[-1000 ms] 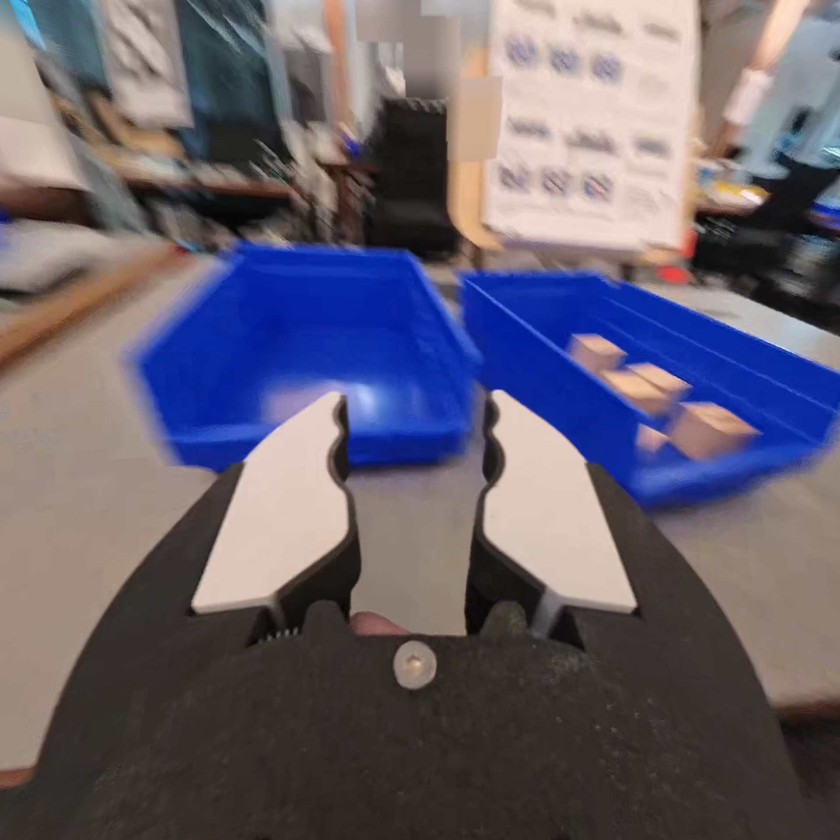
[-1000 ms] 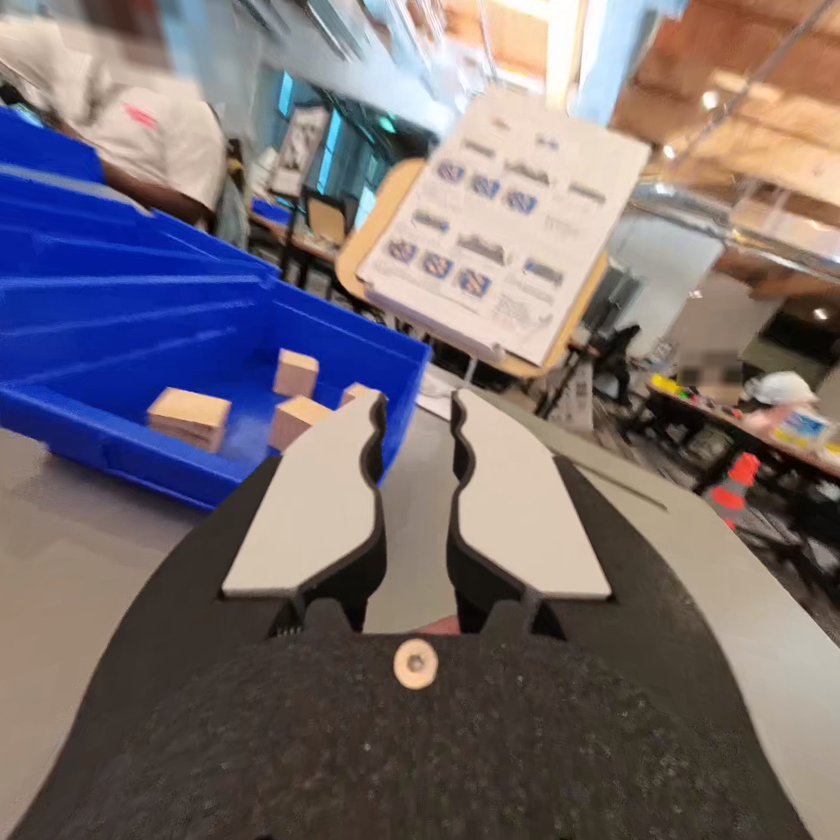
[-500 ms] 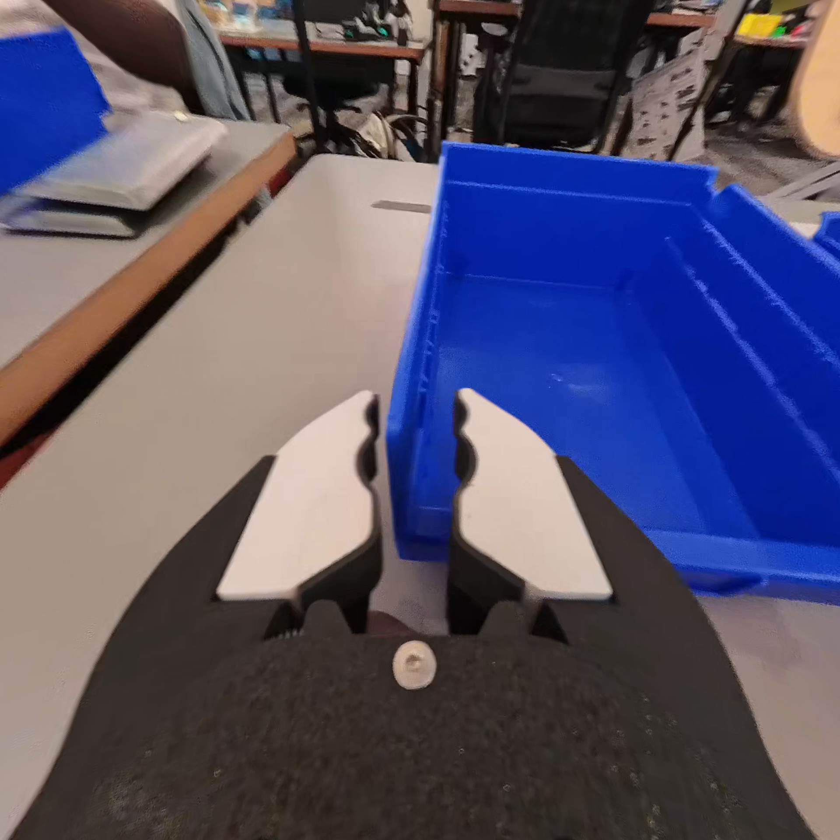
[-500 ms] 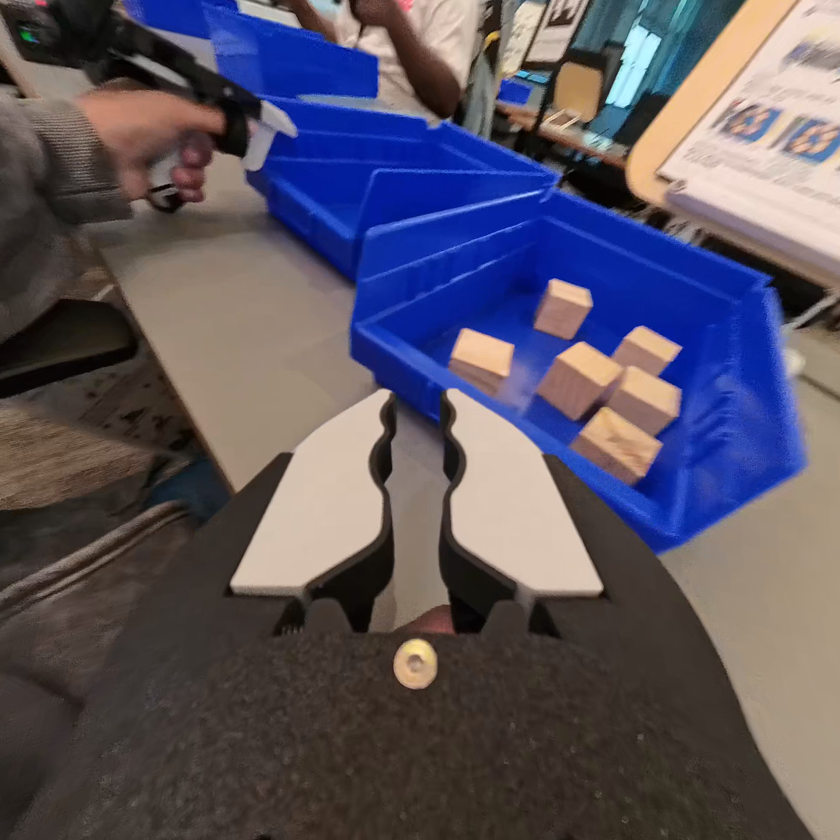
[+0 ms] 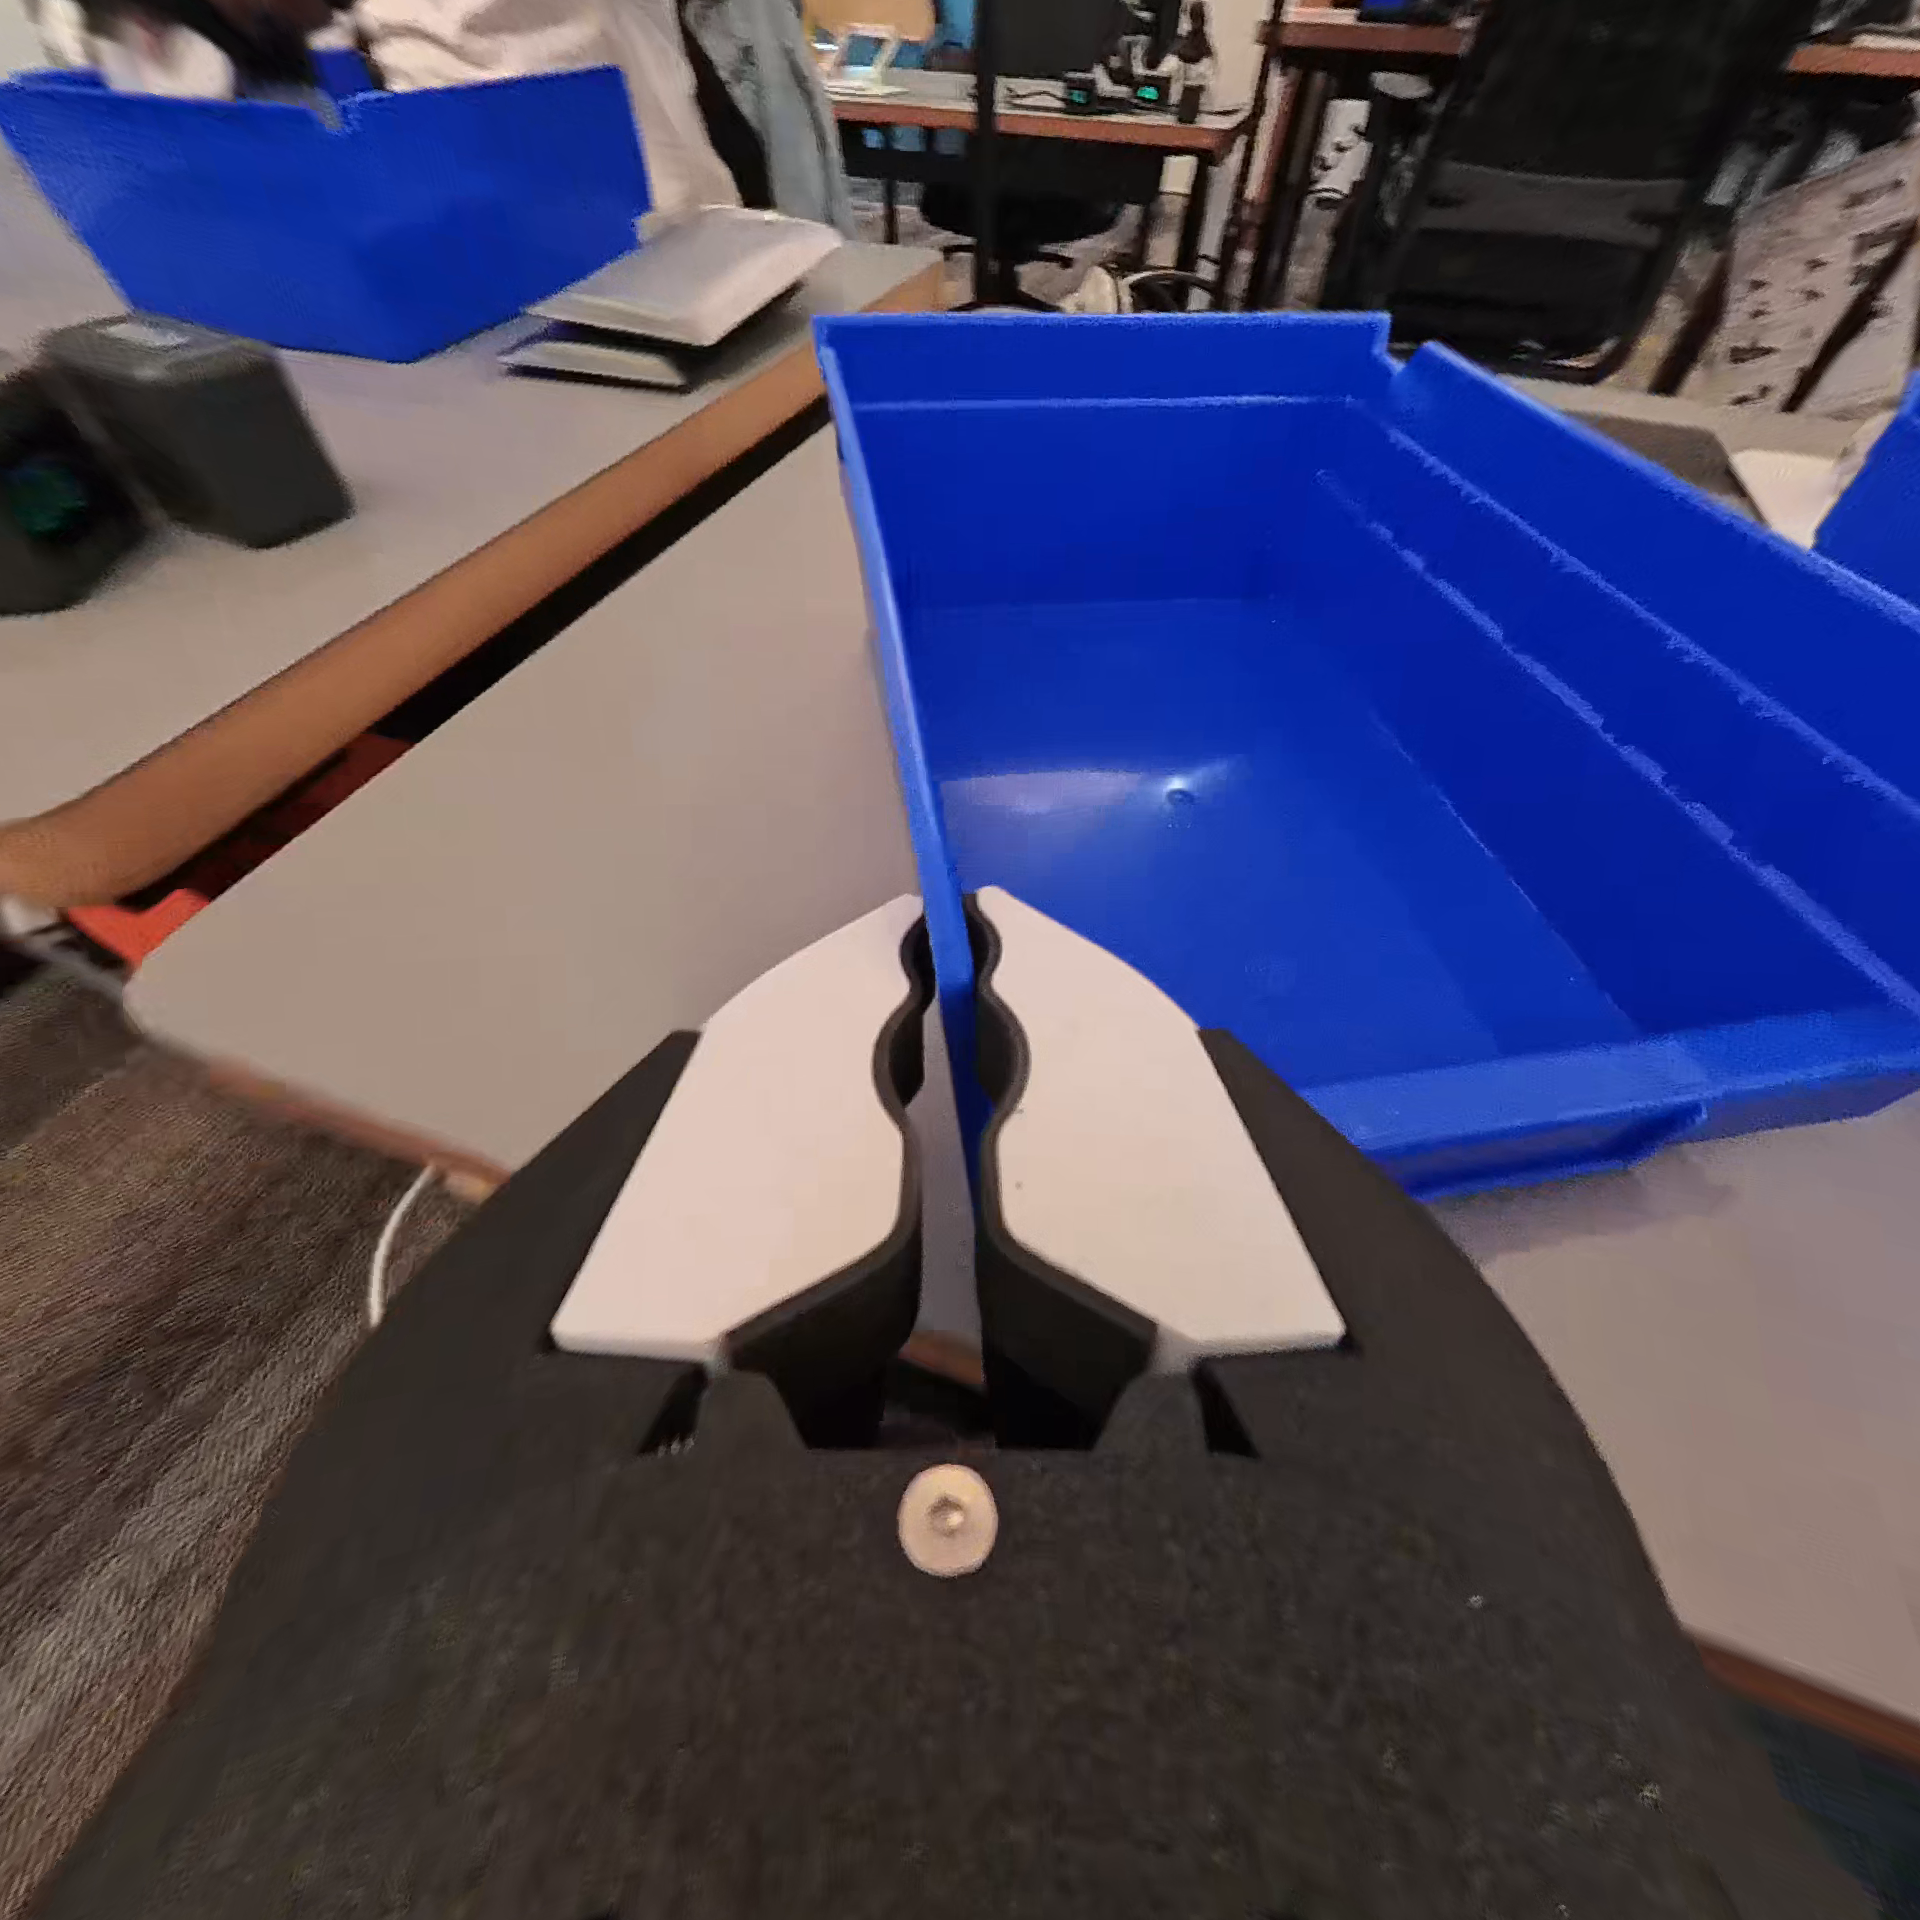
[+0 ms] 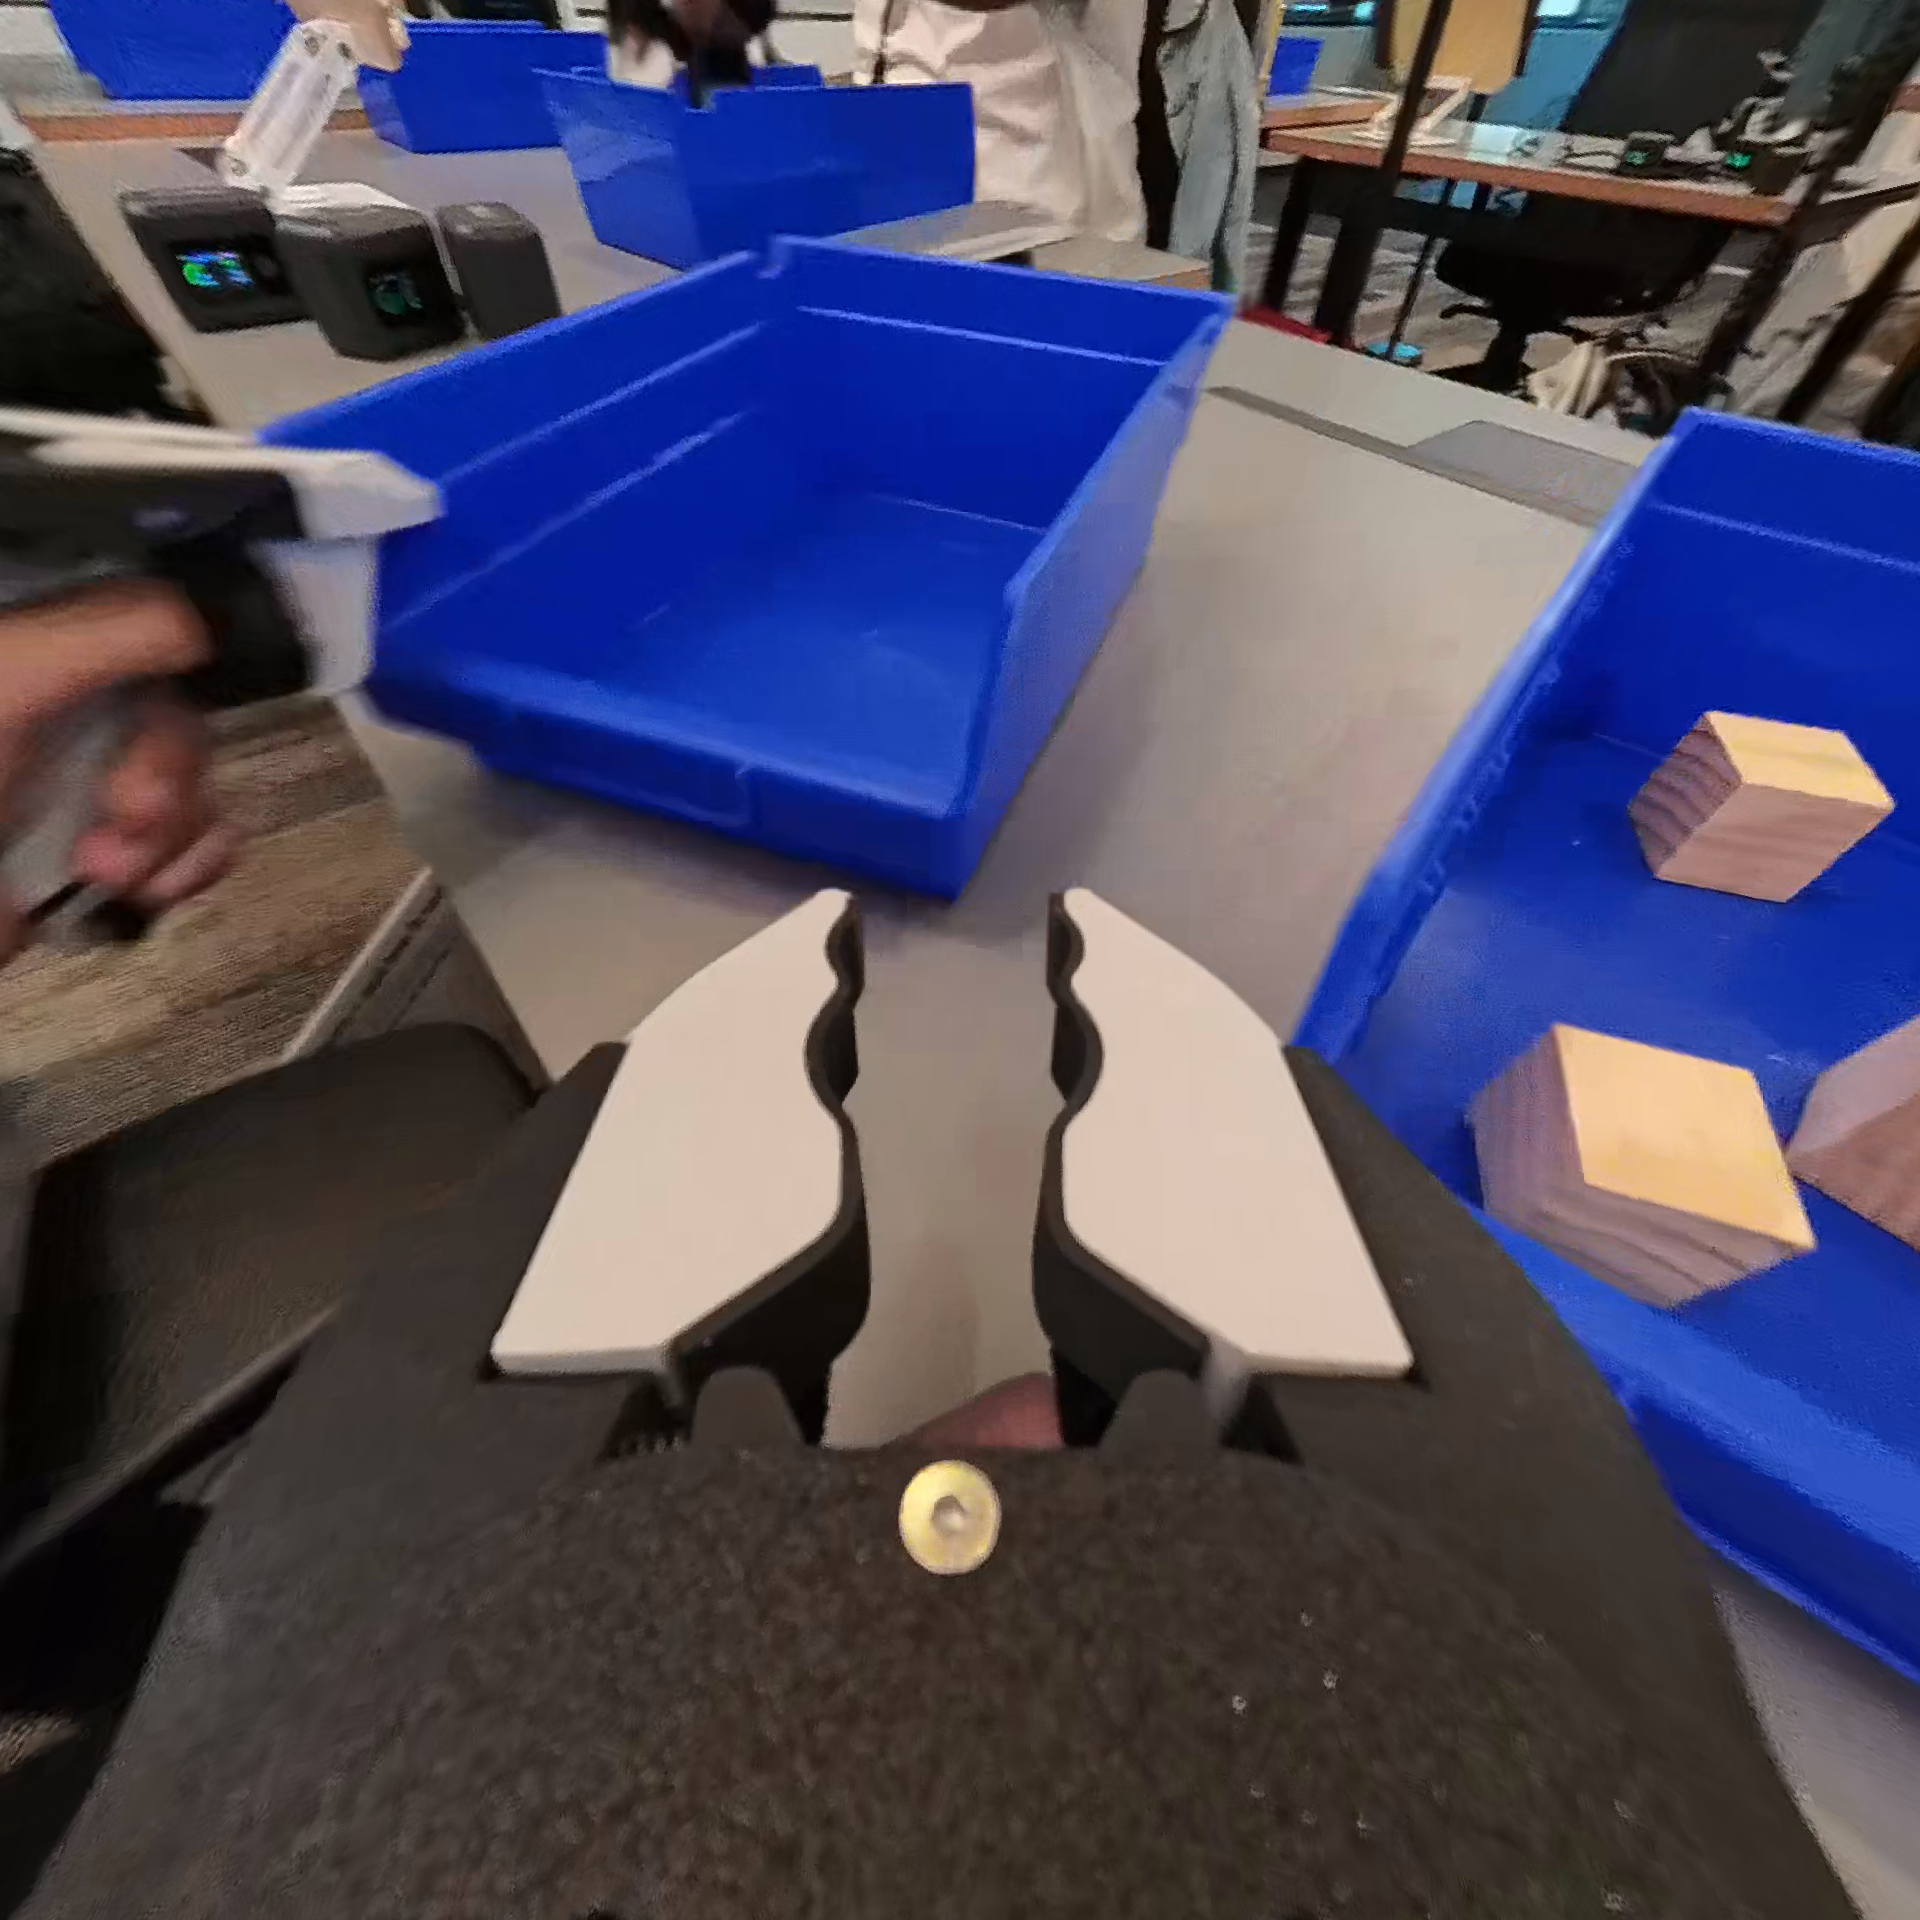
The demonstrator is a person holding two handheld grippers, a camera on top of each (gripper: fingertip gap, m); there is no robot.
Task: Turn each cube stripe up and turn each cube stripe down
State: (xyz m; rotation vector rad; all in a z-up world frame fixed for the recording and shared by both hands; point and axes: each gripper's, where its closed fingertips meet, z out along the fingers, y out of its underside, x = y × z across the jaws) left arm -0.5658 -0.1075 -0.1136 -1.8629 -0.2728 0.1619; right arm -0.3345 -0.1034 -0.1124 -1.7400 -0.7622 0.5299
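My left gripper (image 5: pixel 948 914) is shut on the left side wall of an empty blue bin (image 5: pixel 1101 343), near its front corner. The wall runs between the two pads. My right gripper (image 6: pixel 954 914) is open and empty above the grey table (image 6: pixel 1247 644), between the empty bin (image 6: pixel 1091 582) and a second blue bin (image 6: pixel 1455 810) to the right. That bin holds wooden cubes: one farther back (image 6: pixel 1756 821), one nearer (image 6: pixel 1642 1153), and part of a third at the frame edge (image 6: pixel 1870 1132). No stripe shows on their visible faces. The left gripper also shows in the right wrist view (image 6: pixel 343 499), held by a hand.
The table's front edge (image 5: pixel 343 1101) lies just left of my left gripper, with carpet floor below. A neighbouring table (image 5: pixel 468 499) carries another blue bin (image 5: pixel 343 208), black devices (image 6: pixel 364 270) and a laptop. People and chairs stand behind.
My left gripper has moved in and closed on the empty bin's side wall. My right gripper has swung left, away from the cube bin, and opened wider.
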